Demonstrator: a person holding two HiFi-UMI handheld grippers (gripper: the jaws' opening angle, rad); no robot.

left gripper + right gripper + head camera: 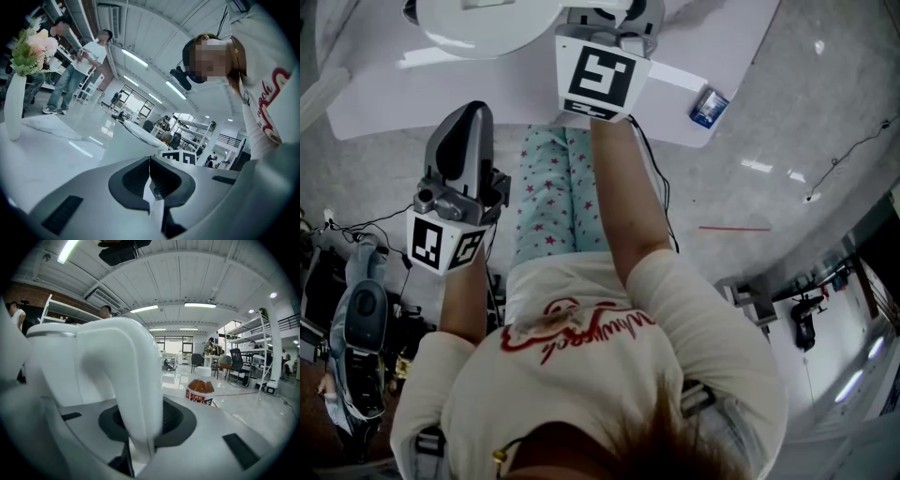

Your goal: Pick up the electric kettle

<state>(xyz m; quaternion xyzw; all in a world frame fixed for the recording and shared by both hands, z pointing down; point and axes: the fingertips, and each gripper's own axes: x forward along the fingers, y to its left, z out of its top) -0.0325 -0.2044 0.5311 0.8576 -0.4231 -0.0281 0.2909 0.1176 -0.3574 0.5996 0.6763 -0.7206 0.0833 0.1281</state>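
white table [731, 37] sits under electric kettle [483, 19]; right hand-held gripper [139, 425] clenches its handle [136, 376], left hand-held gripper [150, 180] closed empty.

The kettle [483, 23] stands on the table [722, 47], with a bottle [200, 389] on it to the kettle's right and a vase [13, 110] to its left.

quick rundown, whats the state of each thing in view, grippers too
electric kettle: upright, gripped by its handle
right gripper: shut on the electric kettle's handle
left gripper: shut, empty
bottle: upright, capped
vase: upright, flowers in it
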